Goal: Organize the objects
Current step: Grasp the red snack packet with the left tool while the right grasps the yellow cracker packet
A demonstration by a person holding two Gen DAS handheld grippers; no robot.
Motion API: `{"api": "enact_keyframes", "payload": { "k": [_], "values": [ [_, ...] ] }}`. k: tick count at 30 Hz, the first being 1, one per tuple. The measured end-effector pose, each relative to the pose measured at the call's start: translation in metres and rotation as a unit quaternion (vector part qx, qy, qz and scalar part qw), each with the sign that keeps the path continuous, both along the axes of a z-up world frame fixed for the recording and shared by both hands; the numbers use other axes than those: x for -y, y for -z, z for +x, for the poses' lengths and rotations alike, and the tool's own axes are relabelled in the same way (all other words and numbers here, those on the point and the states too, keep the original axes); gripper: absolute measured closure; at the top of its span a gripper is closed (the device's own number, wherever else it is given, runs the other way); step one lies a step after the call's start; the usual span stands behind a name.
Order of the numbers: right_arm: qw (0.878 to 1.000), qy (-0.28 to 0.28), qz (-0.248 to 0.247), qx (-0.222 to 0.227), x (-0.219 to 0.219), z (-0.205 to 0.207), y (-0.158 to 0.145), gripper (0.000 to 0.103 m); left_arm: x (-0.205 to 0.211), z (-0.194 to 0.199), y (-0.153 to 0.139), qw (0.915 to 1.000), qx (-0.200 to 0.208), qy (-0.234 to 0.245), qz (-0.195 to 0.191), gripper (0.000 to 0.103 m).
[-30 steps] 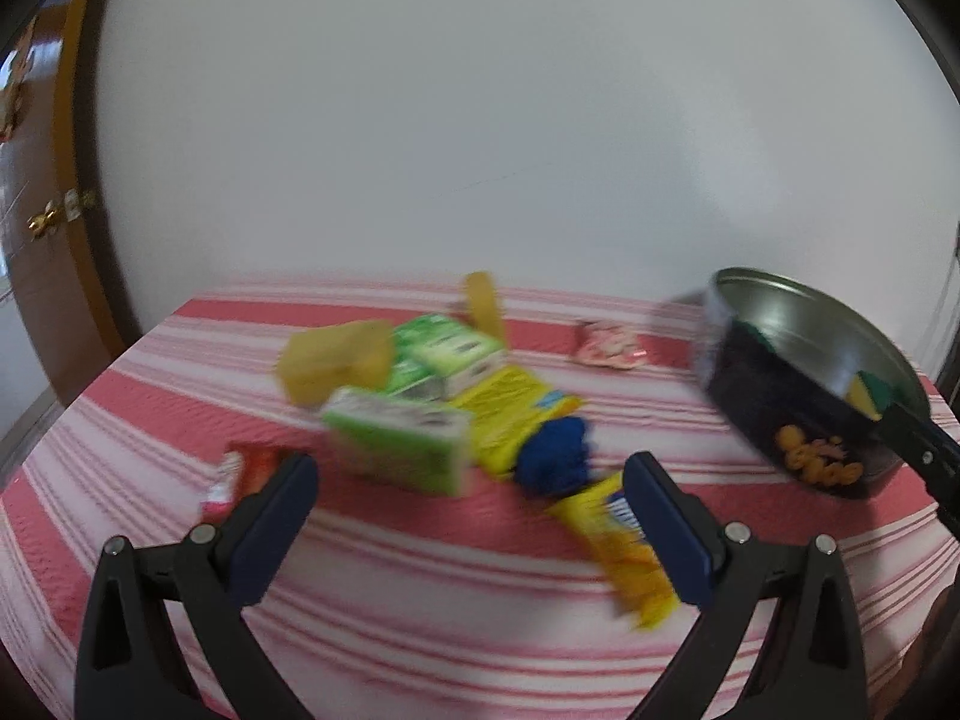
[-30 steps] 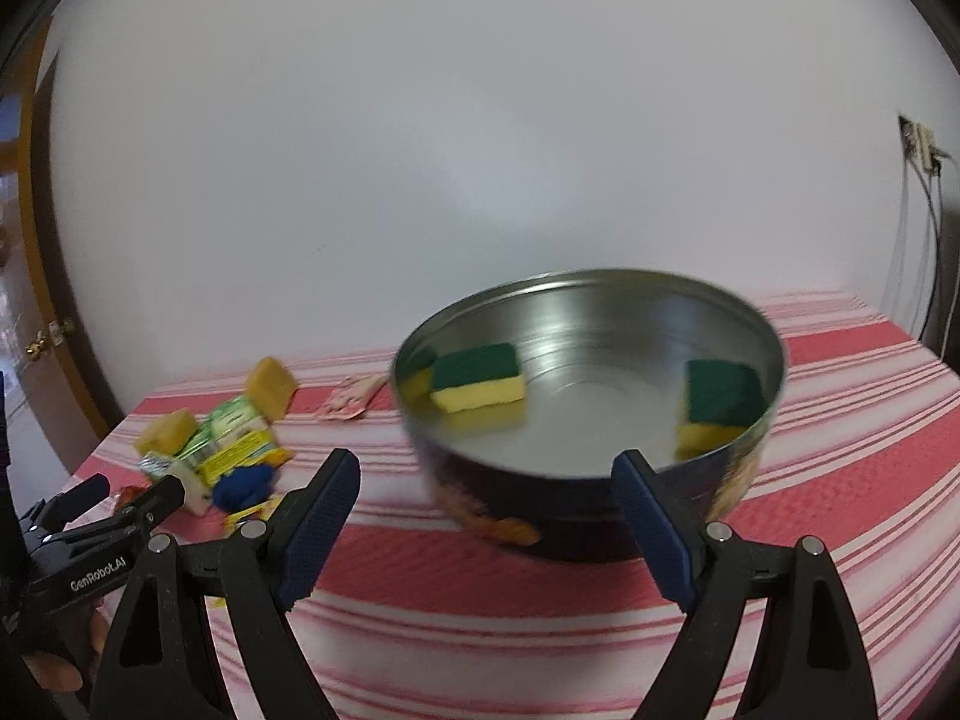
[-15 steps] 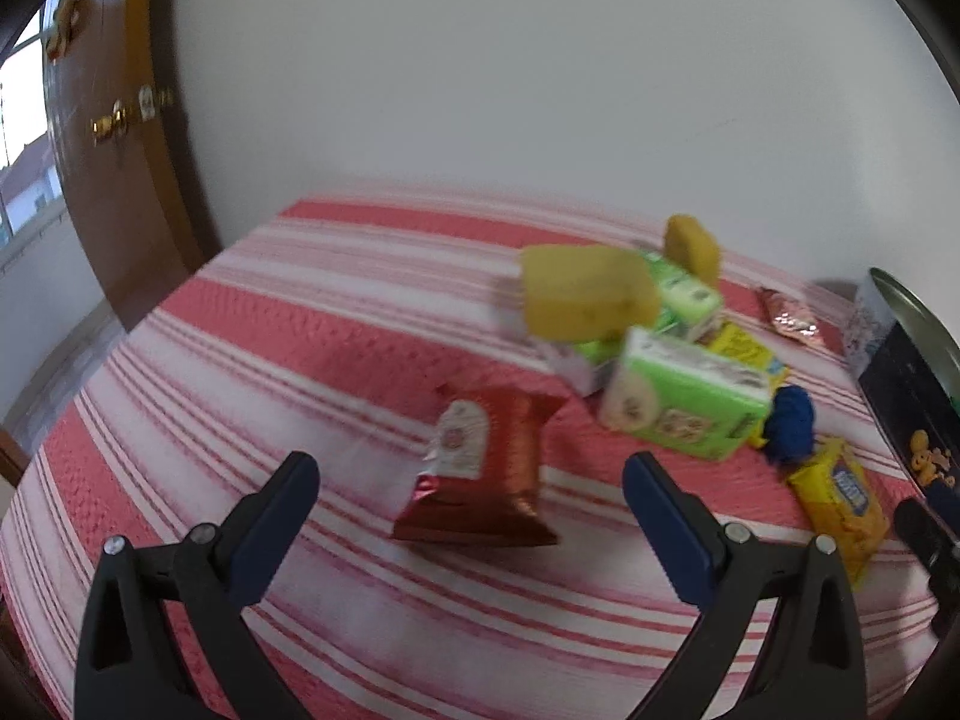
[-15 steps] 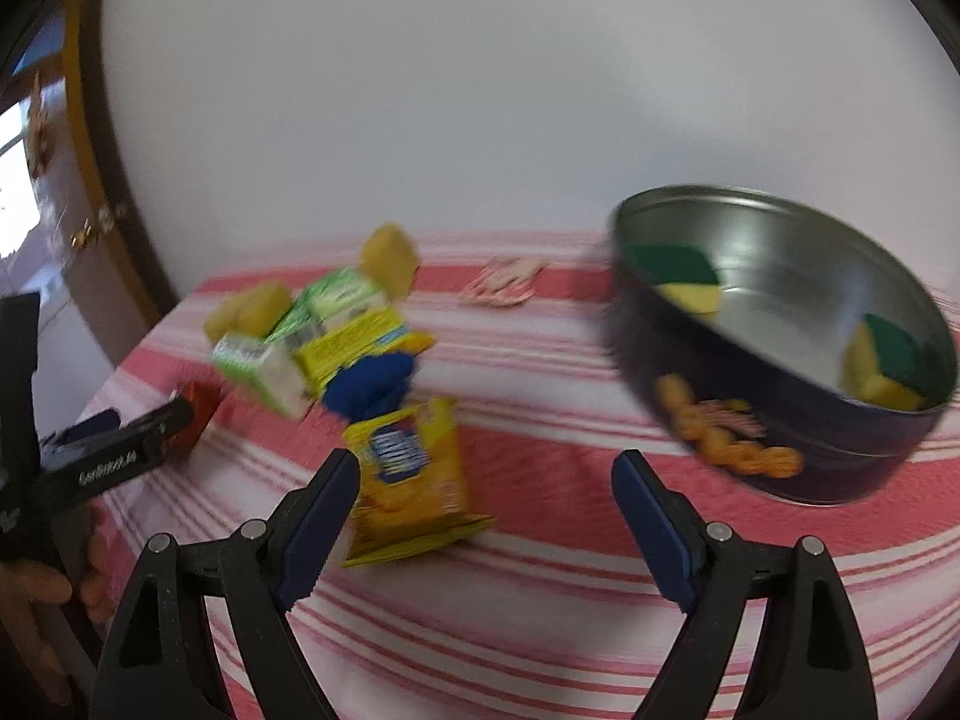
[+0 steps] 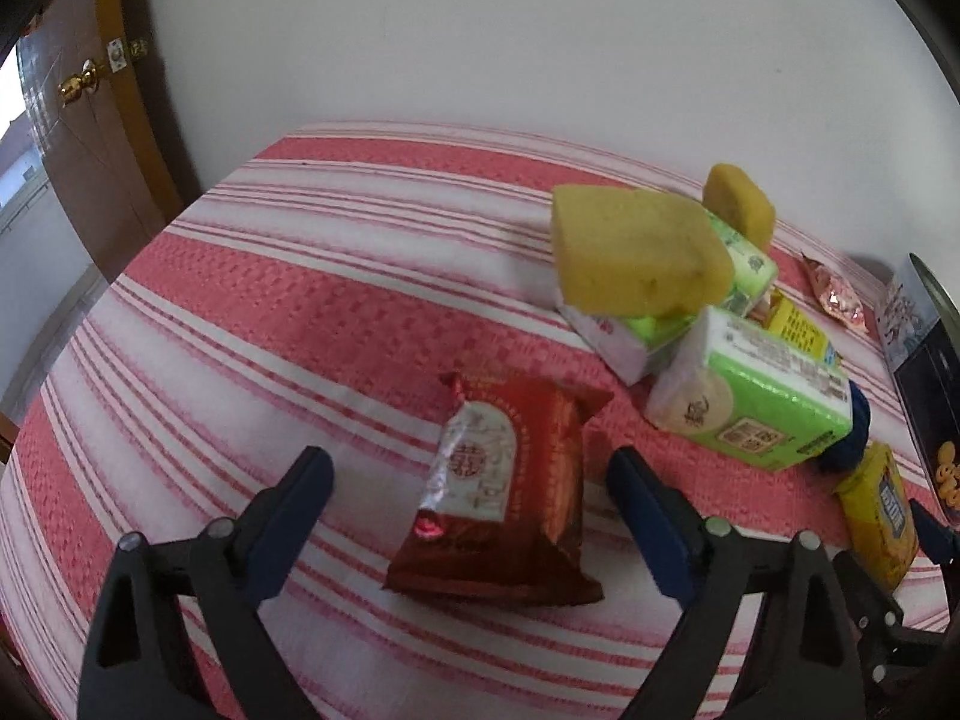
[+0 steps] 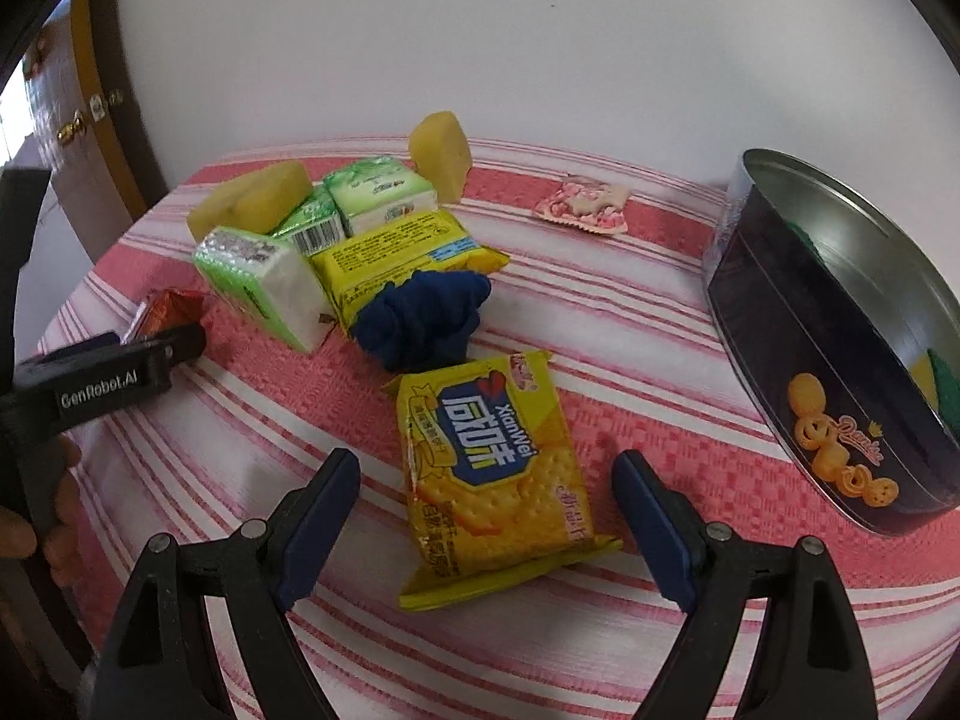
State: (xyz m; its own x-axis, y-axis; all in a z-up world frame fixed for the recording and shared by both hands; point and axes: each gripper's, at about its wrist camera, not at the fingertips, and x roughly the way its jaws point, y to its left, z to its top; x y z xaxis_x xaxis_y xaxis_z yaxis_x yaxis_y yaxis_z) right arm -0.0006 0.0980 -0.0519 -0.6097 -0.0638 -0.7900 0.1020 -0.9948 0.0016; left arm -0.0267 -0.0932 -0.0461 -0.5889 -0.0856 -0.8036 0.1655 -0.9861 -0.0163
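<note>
Where it lies flat, the red snack packet (image 5: 510, 492) gleams; foil creased.

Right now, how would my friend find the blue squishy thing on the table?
Start at the striped tablecloth and find the pile of packets left of the round tin. The blue scrunched cloth lies at its front, between two yellow packets; it alone is dark blue and soft.

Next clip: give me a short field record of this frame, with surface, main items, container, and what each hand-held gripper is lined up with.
surface: table with red and white striped cloth
left hand-held gripper: jaws closing, red snack packet between them, pads not touching it
right hand-held gripper: open, yellow cracker packet between its fingers, untouched
pile: green tissue packs, yellow sponges, blue cloth
container: dark cookie tin, sponges inside
</note>
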Motion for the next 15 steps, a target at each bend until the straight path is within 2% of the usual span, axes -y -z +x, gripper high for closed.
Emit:
{"api": "enact_keyframes", "payload": {
  "k": [1,3,5,6,7,8,10,15],
  "values": [
    [1.0,-0.002,0.002,0.0,0.001,0.001,0.0,0.016,-0.001,0.0,-0.001,1.0,-0.001,0.003,0.0,0.014],
    [1.0,-0.003,0.0,-0.001,0.001,0.002,0.0,0.018,-0.004,0.002,-0.004,0.9998,-0.009,0.017,0.0,0.033],
    [1.0,-0.008,0.0,-0.007,0.001,0.003,-0.002,0.034,-0.01,0.004,-0.005,0.9994,-0.014,0.031,-0.002,0.047],
    [1.0,-0.01,0.0,-0.009,0.001,0.004,-0.003,0.038,-0.013,0.005,-0.006,0.9991,-0.016,0.04,-0.004,0.055],
    [1.0,-0.006,0.002,-0.012,0.001,0.005,-0.004,0.047,-0.016,0.006,-0.007,0.9987,-0.017,0.047,-0.005,0.059],
    [1.0,-0.008,0.0,-0.014,0.0,0.005,-0.004,0.051,-0.018,0.007,-0.007,0.9984,-0.018,0.054,-0.006,0.061],
    [1.0,-0.009,-0.008,-0.014,-0.003,0.006,-0.005,0.051,-0.02,0.008,-0.007,0.9983,-0.018,0.055,-0.007,0.061],
    [0.999,-0.002,-0.046,-0.021,-0.015,0.01,-0.008,0.051,-0.008,0.016,-0.013,0.9983,-0.036,0.037,0.027,0.062]
  ]
}}
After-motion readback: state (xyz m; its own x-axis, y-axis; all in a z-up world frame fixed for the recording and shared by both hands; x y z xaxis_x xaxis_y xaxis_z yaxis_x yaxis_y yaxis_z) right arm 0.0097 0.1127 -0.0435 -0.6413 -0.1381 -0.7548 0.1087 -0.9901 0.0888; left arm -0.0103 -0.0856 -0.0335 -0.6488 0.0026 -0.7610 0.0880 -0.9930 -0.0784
